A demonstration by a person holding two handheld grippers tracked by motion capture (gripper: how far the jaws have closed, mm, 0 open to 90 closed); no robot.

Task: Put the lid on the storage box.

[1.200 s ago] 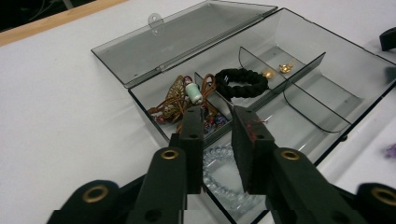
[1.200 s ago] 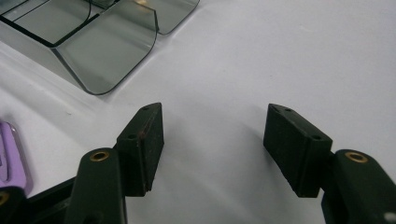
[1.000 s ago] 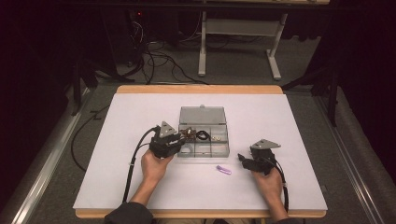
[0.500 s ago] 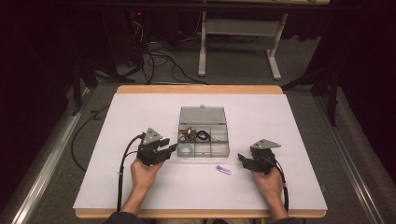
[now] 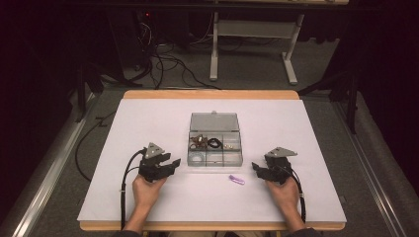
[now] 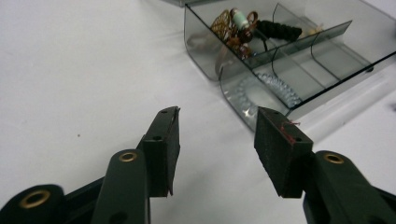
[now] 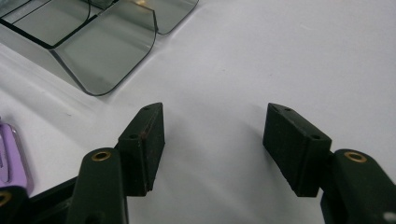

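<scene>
White covering spreads over the tabletop (image 5: 148, 207), dark floor and cables beyond its far edge. At centre sits a clear compartment box (image 5: 215, 146), lid open, holding trinkets (image 6: 236, 28). Left tongs (image 5: 168, 165), just left of the box, have just been opening and hold nothing. Right tongs (image 5: 261, 170) stand wide apart, also empty, near right of a purple clip (image 5: 236, 179). Risk: either tongs could nudge the light box or skid the clip away. Open room lies to both sides; the near edge is close.
</scene>
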